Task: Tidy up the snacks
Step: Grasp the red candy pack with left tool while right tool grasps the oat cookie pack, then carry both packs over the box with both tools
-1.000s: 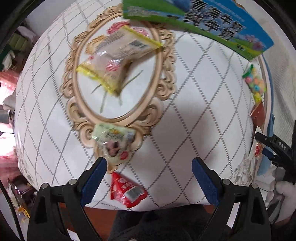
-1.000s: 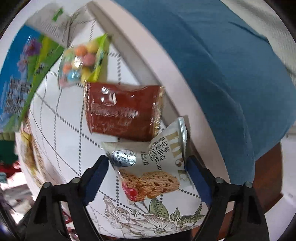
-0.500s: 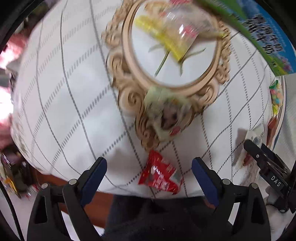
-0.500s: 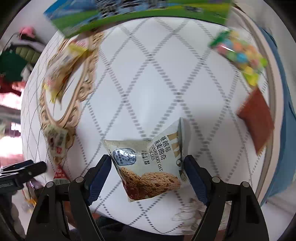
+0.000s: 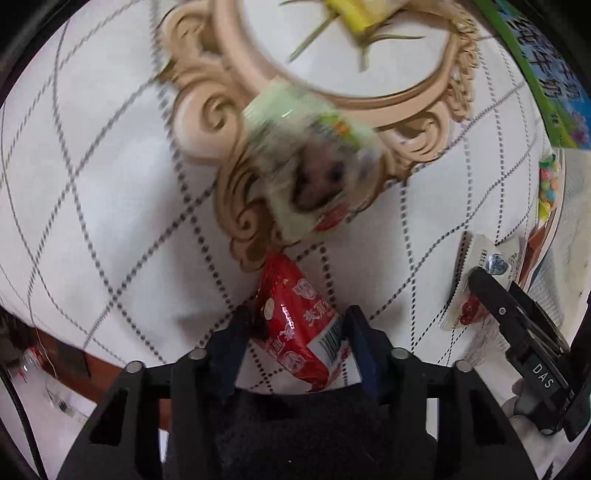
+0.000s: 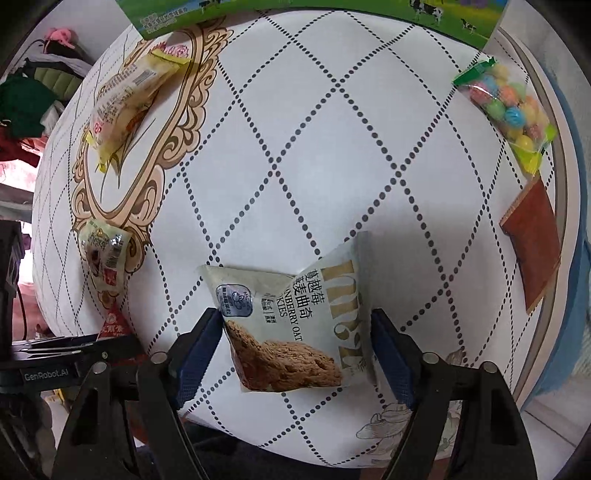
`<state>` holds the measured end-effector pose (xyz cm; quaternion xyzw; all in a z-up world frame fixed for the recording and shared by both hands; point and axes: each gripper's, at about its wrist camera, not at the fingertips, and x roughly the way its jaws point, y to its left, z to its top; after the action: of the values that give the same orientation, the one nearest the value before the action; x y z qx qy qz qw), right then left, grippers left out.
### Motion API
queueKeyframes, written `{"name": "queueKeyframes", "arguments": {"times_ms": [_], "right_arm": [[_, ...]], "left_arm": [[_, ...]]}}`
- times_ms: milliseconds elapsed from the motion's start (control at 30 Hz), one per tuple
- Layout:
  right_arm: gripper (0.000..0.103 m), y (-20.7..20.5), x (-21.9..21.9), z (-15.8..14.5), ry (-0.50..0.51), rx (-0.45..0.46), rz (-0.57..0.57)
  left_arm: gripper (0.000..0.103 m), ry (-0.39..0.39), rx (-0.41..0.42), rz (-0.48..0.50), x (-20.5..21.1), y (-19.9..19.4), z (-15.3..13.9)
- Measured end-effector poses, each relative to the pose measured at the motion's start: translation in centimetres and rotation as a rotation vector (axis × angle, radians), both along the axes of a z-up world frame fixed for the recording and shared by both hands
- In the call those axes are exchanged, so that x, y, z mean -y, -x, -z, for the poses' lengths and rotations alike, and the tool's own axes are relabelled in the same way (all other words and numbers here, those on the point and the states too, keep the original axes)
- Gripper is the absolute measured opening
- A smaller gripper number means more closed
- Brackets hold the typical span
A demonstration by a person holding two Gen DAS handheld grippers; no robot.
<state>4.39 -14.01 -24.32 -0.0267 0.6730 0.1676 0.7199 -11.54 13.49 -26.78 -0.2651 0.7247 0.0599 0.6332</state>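
My left gripper (image 5: 295, 332) is shut on a red snack packet (image 5: 299, 325) at the near edge of the round table (image 5: 92, 184). A pale green packet (image 5: 306, 173), blurred, lies just beyond it. My right gripper (image 6: 297, 339) is shut on a white cranberry oat cookie packet (image 6: 295, 325) and holds it over the table's near side. In the right wrist view the left gripper (image 6: 74, 354) shows at the lower left with the red packet (image 6: 114, 325), and the green packet (image 6: 103, 258) lies beyond it.
A yellow packet (image 6: 125, 103) lies on the ornate oval print. A bag of coloured candy balls (image 6: 509, 107) and a brown packet (image 6: 532, 243) lie at the right rim. A green and blue milk carton (image 6: 314, 11) stands at the far edge.
My left gripper has moved in on the red packet and closed on it. My right gripper has carried the cookie packet away from the right rim toward the table's near middle.
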Motion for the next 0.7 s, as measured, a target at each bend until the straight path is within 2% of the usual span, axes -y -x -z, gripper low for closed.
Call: {"name": "queueKeyframes", "arguments": {"times_ms": [167, 400, 567, 700], "right_arm": [[0.066, -0.3, 0.6, -1.1, -0.018, 0.030, 0.006], [0.062, -1.3, 2.2, -2.4, -0.054, 0.038, 0.039], [0.060, -2.6, 4.8, -5.4, -0.117, 0.067, 0.099], [0.060, -3.9, 6.4, -8.7, -0.170, 0.106, 0.140]], "left_arm": [[0.046, -0.059, 0.039, 0.060, 1.8, -1.8, -1.0], [0.044, -0.085, 0.112, 0.117, 4.9, -3.6, -3.5], [0.042, -0.089, 0.181, 0.155, 6.1, -5.2, -6.8], [0.042, -0.051, 0.245, 0.162, 7.2, -7.9, -10.6]]}}
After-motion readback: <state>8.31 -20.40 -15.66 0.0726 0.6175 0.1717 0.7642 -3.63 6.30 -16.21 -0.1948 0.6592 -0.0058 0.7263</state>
